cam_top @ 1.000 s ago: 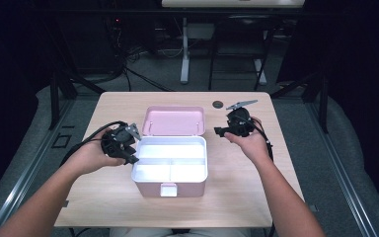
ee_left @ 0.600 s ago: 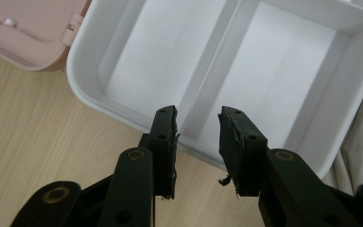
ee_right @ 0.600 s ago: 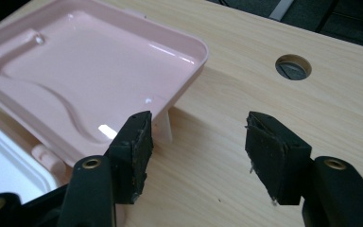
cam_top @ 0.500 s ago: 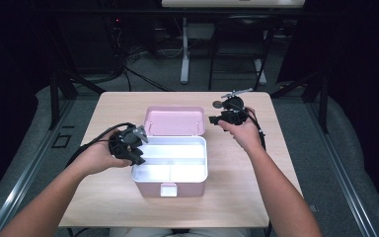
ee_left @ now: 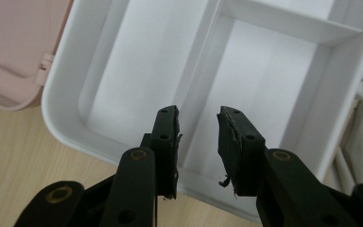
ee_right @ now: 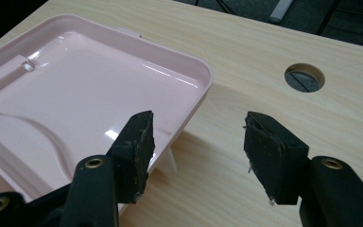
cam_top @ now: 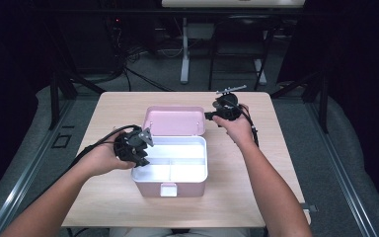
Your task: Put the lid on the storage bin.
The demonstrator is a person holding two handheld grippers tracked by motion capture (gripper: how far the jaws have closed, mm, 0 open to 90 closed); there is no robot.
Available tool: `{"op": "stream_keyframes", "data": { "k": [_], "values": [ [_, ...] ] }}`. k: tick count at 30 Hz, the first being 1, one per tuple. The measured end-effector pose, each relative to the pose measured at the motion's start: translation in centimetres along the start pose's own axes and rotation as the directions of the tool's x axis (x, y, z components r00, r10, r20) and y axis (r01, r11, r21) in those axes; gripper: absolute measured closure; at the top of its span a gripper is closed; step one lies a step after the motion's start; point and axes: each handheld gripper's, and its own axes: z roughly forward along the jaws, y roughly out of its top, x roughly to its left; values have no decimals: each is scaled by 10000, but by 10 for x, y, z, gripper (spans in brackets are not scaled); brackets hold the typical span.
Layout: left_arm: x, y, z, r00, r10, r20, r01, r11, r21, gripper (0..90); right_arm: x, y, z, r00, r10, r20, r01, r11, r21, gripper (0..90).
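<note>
**Both claws empty at the open pink box**

The left claw [cam_top: 140,147] hangs over the left rim of the box [cam_top: 170,187], jaws apart with nothing between them; just beyond its tips lies the white tray [ee_left: 137,71] with its divider wall. Farther off, the right claw [cam_top: 212,115] sits at the right edge of the laid-back lid [cam_top: 175,120], jaws wide and holding nothing, having just narrowed a little. Past its tips, a round hole [ee_right: 304,77] shows in the tabletop [cam_top: 256,168].

Left tongs [ee_left: 197,142]: black jaws, brass-rimmed screw holes, frayed dark pads.
Right tongs [ee_right: 198,151]: same build, worn pads.
Cables: black.
Forearms: bare, no sleeves.
</note>
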Motion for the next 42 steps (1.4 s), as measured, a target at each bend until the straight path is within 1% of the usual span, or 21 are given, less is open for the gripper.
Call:
{"op": "stream_keyframes", "data": {
  "k": [1,3,4,7,10,11,12,15,17,19,20,21,22,23,26,28,32,34,40,41,42],
  "values": [
    [1,0,0,10000,-33,15,33,10000,-15,673,-1,0,1,10000,24,-79,-24,10000,49,426],
    [2,-1,3,10000,-25,78,25,10000,-72,674,-2,-1,2,10000,16,3,-16,10000,92,427],
    [2,-1,7,10000,-4,61,5,10000,-58,674,-2,-1,3,10000,86,-3,-86,9998,167,427],
    [3,-3,12,10000,25,-24,-25,9999,119,674,-3,-1,4,9999,154,-33,-154,9997,198,429],
    [6,-6,16,10000,-14,-8,14,9998,213,690,-3,-1,6,9996,267,58,-268,9995,170,449],
    [7,-8,17,10000,6,-52,-5,9999,168,705,-3,0,8,9976,668,-154,-667,9978,56,472],
    [7,-8,17,10000,6,-52,-5,9999,168,709,-3,0,8,9976,668,-154,-667,9978,56,472],
    [7,-11,18,10000,72,40,-72,10000,-33,730,-3,2,14,9931,1097,-423,-1100,9939,-34,483],
    [7,-12,19,10000,97,-2,-97,9999,-63,738,-3,2,16,9926,1143,-412,-1145,9934,-34,485],
    [7,-12,20,9999,143,-72,-143,9999,-71,763,-2,2,23,9913,1230,-467,-1227,9924,92,485],
    [8,-12,20,9999,146,-78,-147,9999,-67,779,-1,1,27,9918,1198,-455,-1193,9928,137,485],
    [8,-12,20,9997,221,-78,-221,9997,-40,783,0,1,34,9933,1105,-348,-1092,9933,390,478],
    [8,-12,20,9998,193,-62,-193,9998,-38,784,0,2,38,9939,1063,-284,-1048,9932,504,478],
    [8,-12,20,9997,224,-69,-224,9997,-49,785,2,2,41,9928,1166,-265,-1149,9917,583,479],
    [9,-12,20,9996,270,-7,-270,9996,-36,787,3,4,48,9926,1181,-276,-1160,9908,697,485],
    [9,-11,20,9996,264,14,-264,9996,-18,788,6,7,52,9925,1198,-220,-1180,9904,716,513],
    [9,-10,20,9996,272,-1,-272,9996,110,792,8,10,55,9910,1328,-162,-1312,9884,763,531],
    [8,-8,20,9985,541,-81,-538,9980,319,793,7,10,59,9883,1523,-41,-1515,9854,783,553],
    [8,-8,20,9984,567,-69,-564,9978,333,796,3,9,63,9864,1642,97,-1644,9820,933,591],
    [8,-8,20,9981,610,-72,-607,9976,341,797,3,8,65,9841,1776,92,-1776,9792,976,610],
    [8,-8,20,9981,610,-72,-607,9976,341,797,3,8,65,9841,1776,92,-1776,9792,976,610]
  ]
}}
